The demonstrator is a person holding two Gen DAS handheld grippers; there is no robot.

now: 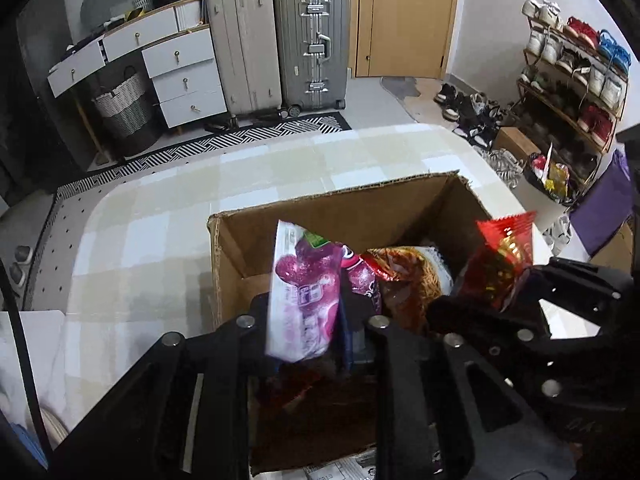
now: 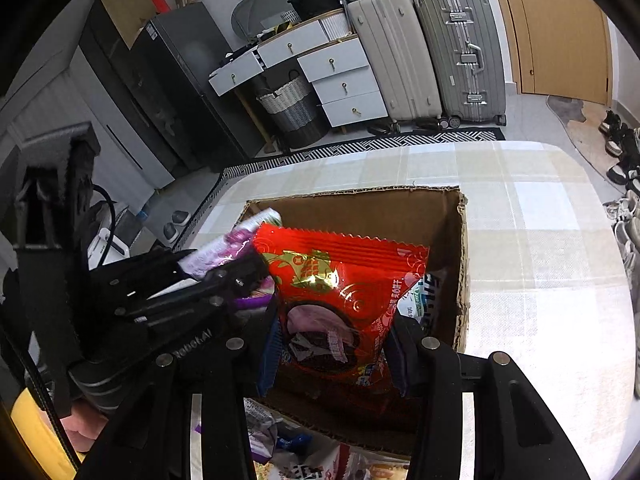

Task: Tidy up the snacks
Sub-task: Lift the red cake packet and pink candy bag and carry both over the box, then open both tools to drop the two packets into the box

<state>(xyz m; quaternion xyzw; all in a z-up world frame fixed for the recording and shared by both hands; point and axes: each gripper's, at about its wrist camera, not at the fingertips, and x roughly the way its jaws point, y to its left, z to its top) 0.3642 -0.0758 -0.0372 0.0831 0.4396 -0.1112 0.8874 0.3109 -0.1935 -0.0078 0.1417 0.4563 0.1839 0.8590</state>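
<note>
Hanging over an open cardboard box [image 1: 400, 208] in the lower middle of the left wrist view, the left gripper [image 1: 306, 312] has a white-and-purple snack bag [image 1: 304, 292] standing between its jaws; the jaws are nearly closed, but whether the pads press on the bag or stand just off it I cannot tell. In the same view the right gripper [image 1: 496, 300] enters from the lower right, its jaws clamped on a red snack bag [image 1: 500, 256] above the box's right side. A noodle packet [image 1: 412, 276] lies inside the box between the two bags.

The right wrist view shows the red bag [image 2: 340, 304] at centre frame, pinched at its lower sides by the right gripper [image 2: 334, 344] and held upright over the box [image 2: 464, 264] (its far wall shows behind the bag's crimped top edge). The left gripper [image 2: 224, 276] reaches in from the left with the purple bag [image 2: 232, 244] tilted toward the box's left rim. More wrapped snacks [image 2: 304, 468] lie at the bottom edge, in front of the box.

The box rests on a checked tabletop [image 1: 160, 232]. In the upper part of the frame stand two suitcases [image 1: 276, 44] and a white drawer unit [image 1: 176, 72].
</note>
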